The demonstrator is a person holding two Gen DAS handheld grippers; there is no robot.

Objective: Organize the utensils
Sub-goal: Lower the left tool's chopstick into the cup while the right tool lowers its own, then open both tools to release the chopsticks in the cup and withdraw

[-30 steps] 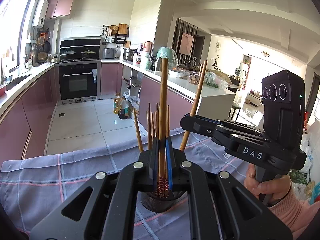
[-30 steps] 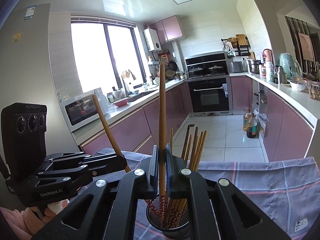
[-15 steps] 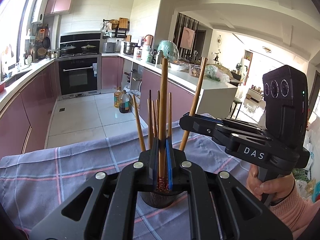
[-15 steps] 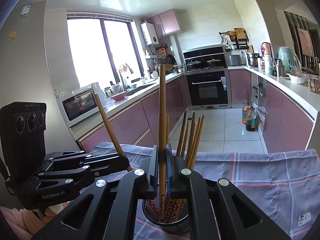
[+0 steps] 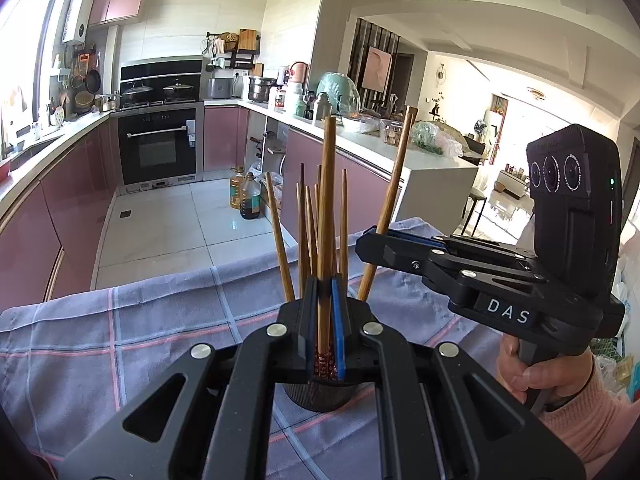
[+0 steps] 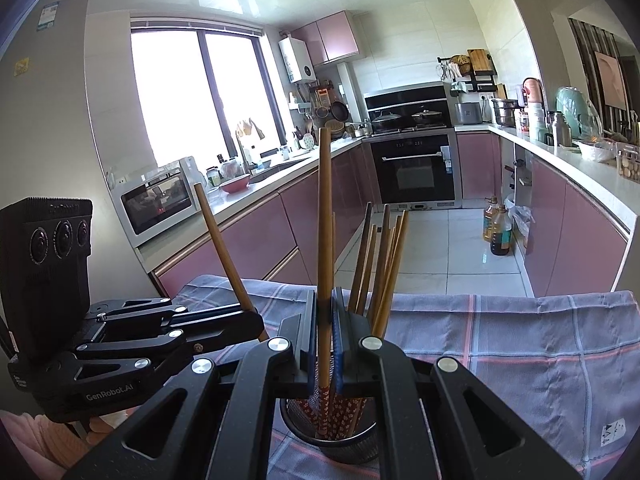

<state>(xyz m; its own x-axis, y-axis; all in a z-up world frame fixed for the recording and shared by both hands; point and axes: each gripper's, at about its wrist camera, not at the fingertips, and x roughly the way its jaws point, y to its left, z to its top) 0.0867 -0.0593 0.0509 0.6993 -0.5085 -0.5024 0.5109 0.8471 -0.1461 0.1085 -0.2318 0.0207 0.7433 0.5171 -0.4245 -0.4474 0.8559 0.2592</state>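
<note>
Both grippers are over the mesh holder (image 6: 330, 436), which sits on the checked cloth (image 6: 520, 344) well in from its far edge. The left gripper (image 5: 325, 320) is clamped on one chopstick (image 5: 328, 200); the right gripper (image 6: 325, 340) is clamped on another chopstick (image 6: 325, 208). Placing looks like the step in hand: each stick's patterned tip is at the holder's mouth, so next comes lowering, then releasing. Only the right wrist view looks into the holder, patterned tips clustered inside; the left wrist view shows just its dark wall.
</note>
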